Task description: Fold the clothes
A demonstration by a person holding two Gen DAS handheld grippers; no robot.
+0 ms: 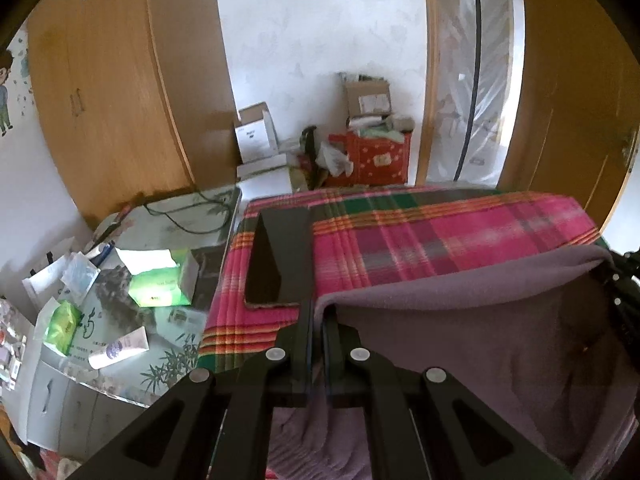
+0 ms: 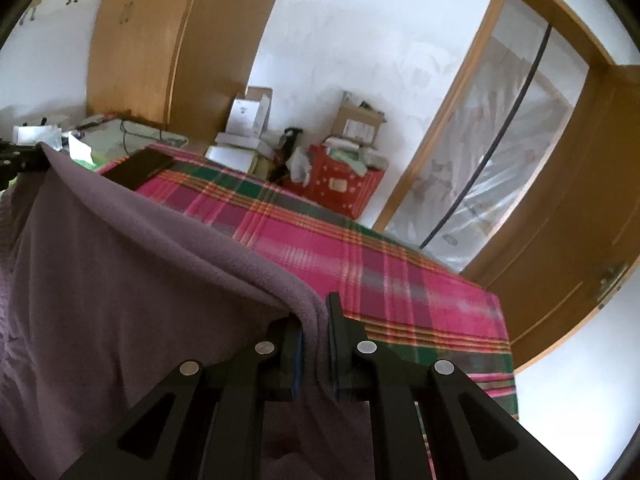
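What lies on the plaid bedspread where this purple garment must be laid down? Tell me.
A black phone lies on the plaid bedspread near its far left corner, ahead of the left gripper. The rest of the bedspread ahead of the purple garment looks clear.

No print in either view is sharp enough to read. The white box (image 1: pixel 256 136) at eleven o'clock carries a small dark label, the green box (image 1: pixel 160 286) on the bench (image 1: pixel 188 216) faint lettering, and the tube (image 1: pixel 118 348) at eight o'clock a round emblem, all blurred.
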